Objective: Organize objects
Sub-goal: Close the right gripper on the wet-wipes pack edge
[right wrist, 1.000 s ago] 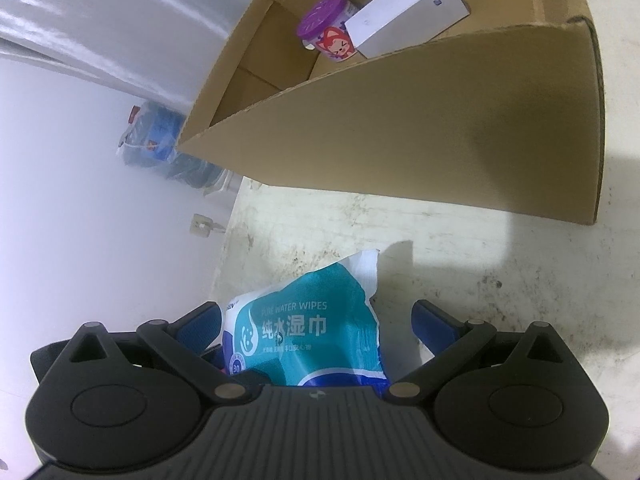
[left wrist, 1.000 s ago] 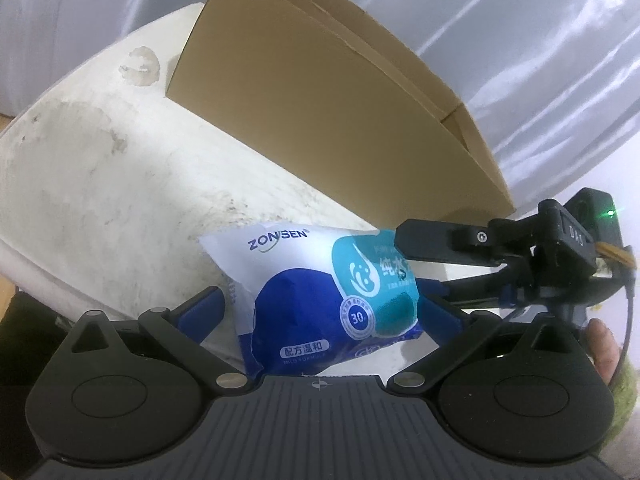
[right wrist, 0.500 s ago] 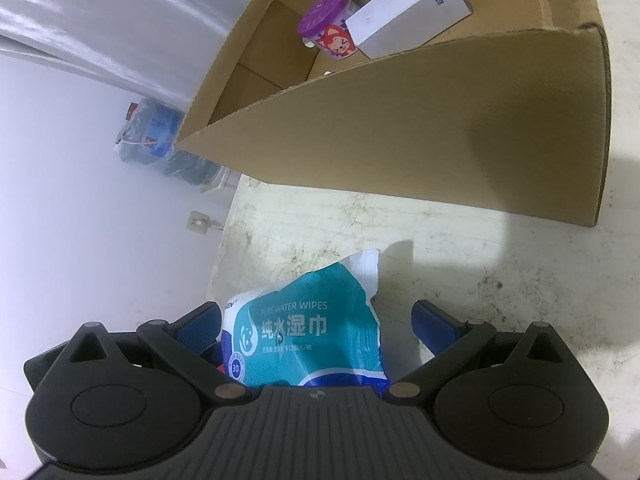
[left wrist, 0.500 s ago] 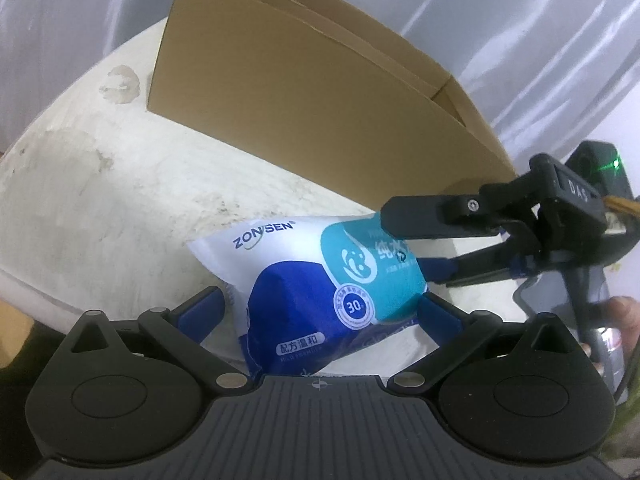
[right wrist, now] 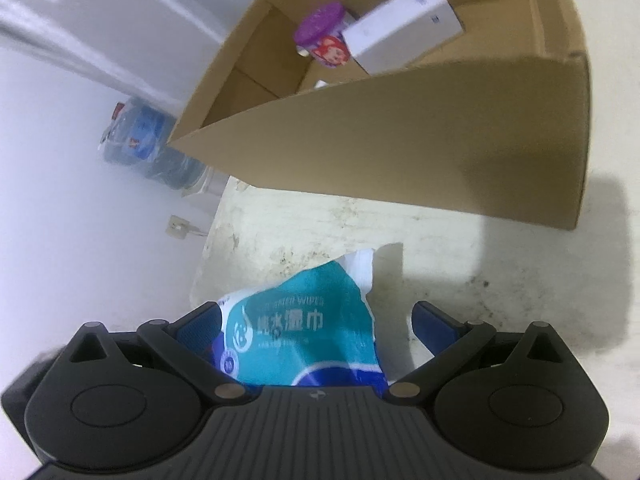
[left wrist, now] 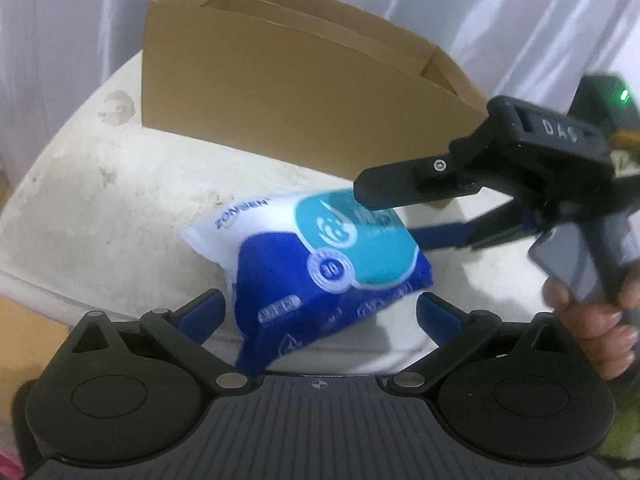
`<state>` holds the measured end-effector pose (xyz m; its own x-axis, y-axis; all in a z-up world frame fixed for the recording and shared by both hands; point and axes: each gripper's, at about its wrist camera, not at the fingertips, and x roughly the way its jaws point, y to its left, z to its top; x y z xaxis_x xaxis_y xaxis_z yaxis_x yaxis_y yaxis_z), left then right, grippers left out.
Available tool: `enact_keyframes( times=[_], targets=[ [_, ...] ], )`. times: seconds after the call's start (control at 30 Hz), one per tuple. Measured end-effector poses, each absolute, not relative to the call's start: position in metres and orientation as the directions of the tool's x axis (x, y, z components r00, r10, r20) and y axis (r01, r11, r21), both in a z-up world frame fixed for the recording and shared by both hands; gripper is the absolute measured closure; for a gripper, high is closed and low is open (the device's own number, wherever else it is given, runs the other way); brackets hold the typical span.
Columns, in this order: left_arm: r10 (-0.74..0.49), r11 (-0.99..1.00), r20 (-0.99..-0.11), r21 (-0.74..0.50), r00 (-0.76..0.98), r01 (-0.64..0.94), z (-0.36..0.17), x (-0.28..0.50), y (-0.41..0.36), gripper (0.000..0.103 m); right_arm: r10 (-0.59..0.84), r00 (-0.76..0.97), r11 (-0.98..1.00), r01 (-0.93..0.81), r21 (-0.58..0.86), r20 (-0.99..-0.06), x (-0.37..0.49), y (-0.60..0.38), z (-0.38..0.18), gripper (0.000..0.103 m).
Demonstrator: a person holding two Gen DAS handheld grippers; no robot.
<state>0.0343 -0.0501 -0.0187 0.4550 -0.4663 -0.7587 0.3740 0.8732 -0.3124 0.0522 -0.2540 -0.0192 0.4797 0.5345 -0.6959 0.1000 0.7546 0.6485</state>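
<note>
Stained white tabletop [left wrist: 120, 216] carries an open cardboard box [left wrist: 280, 92] on its far side, with pale curtains behind. Inside the box, seen from the right wrist view, a purple-lidded jar [right wrist: 324, 40] stands just beside a white carton [right wrist: 404, 28]. A blue and teal pack of wet wipes [left wrist: 320, 276] sits near the table's near edge, well short of the box. The left gripper [left wrist: 320, 316] has its fingers spread wide on either side of the pack. The right gripper [right wrist: 316, 328], held in a person's hand [left wrist: 600, 320], reaches in from the right with its fingers also spread wide about the pack; whether any finger presses on it I cannot tell.
</note>
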Motion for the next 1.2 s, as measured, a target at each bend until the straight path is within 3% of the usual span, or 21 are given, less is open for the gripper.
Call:
enact_keyframes(
  times=[0.1,0.17,0.37,0.9,1.2],
  targets=[
    [-0.42,0.887,-0.782,-0.248,0.46,0.388,-0.018,0.03,-0.06,0.006,0.522,0.474,0.773,0.09,0.628,-0.709,0.045,-0.251,-0.018,0.01],
    [-0.393,0.897,-0.791,-0.216,0.469,0.386,-0.019,0.026,-0.062,0.007,0.525,0.463,0.778,0.081,0.624,-0.714,0.042,-0.248,-0.02,0.022],
    [-0.382,0.908,-0.792,-0.227,0.475,0.352,-0.015,0.024,-0.064,0.009,0.535,0.479,0.78,0.038,0.625,-0.696,0.04,-0.245,-0.014,0.032],
    [-0.403,0.899,-0.788,-0.244,0.465,0.365,-0.011,0.025,-0.079,0.009,0.499,0.501,0.794,0.062,0.604,-0.707,0.045,-0.264,-0.011,0.031],
    [-0.387,0.905,-0.791,-0.229,0.474,0.358,-0.012,0.026,-0.079,0.009,0.488,0.504,0.794,0.082,0.602,-0.712,0.049,-0.273,-0.008,0.024]
  ],
)
